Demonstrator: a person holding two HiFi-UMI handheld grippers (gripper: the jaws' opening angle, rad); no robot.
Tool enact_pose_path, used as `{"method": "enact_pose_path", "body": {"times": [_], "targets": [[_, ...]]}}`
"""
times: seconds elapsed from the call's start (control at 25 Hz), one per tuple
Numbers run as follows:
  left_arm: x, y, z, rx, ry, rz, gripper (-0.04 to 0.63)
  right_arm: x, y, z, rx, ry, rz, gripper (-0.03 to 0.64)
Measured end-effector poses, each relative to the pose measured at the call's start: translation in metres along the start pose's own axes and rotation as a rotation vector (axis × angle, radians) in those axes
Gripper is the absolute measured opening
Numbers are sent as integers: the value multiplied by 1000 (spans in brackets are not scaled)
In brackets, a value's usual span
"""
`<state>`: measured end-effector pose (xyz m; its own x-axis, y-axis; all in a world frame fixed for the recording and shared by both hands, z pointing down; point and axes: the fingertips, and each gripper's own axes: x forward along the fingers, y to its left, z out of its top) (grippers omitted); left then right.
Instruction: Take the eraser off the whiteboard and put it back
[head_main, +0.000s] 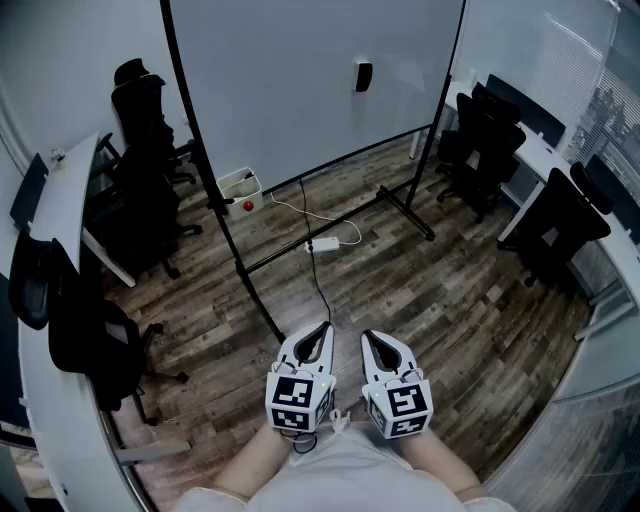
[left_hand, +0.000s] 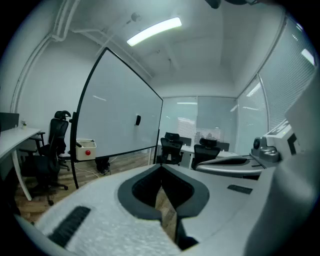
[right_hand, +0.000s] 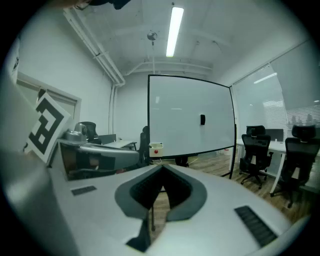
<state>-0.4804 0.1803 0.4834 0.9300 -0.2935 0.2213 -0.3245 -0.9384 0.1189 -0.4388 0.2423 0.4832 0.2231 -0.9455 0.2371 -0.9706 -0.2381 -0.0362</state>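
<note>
Black eraser (head_main: 363, 76) sits long-axis-upright on the whiteboard (head_main: 300, 90), well off at 12 o'clock from both claws, left claw (head_main: 321, 330) and right claw (head_main: 372, 338) each closed on nothing, right looks marginally better lined up.

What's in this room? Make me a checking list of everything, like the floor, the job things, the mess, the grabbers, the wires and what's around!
Surface: wooden floor, with nothing spilled that I can see.
Job's things: the eraser sticks to the whiteboard, high up towards its right side.
Clutter: a white box with a red knob sits by the stand.
Grippers: the left hand-held gripper and the right hand-held gripper are both shut and empty, side by side, far from the board.
Cables: a white adapter block with a white lead, and a black cable, lie on the floor.
Surroundings: black chairs and white desks.
</note>
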Motion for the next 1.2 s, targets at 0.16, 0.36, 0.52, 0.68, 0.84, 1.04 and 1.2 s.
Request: {"method": "enact_pose_path", "body": {"times": [0.16,0.36,0.52,0.68,0.84,1.04,1.2], "targets": [[-9,4,1,20,-2,20,17,-2,6,-2,11,10,1,26],[-15,7,-6,27,3,9,18,-2,13,-3,13,11,0,26],[-17,11,-10,10,6,3,18,-1,14,-6,52,6,-12,28],[-18,14,-13,-8,5,6,18,0,14,-12,65,14,-21,28],[-12,18,-17,-30,20,12,18,4,10,-22,83,42,-26,28],[12,17,-29,-65,36,-26,18,21,-8,-27,132,53,-2,28],[44,16,-17,-63,28,-7,18,37,-37,-19,117,39,16,28]]}}
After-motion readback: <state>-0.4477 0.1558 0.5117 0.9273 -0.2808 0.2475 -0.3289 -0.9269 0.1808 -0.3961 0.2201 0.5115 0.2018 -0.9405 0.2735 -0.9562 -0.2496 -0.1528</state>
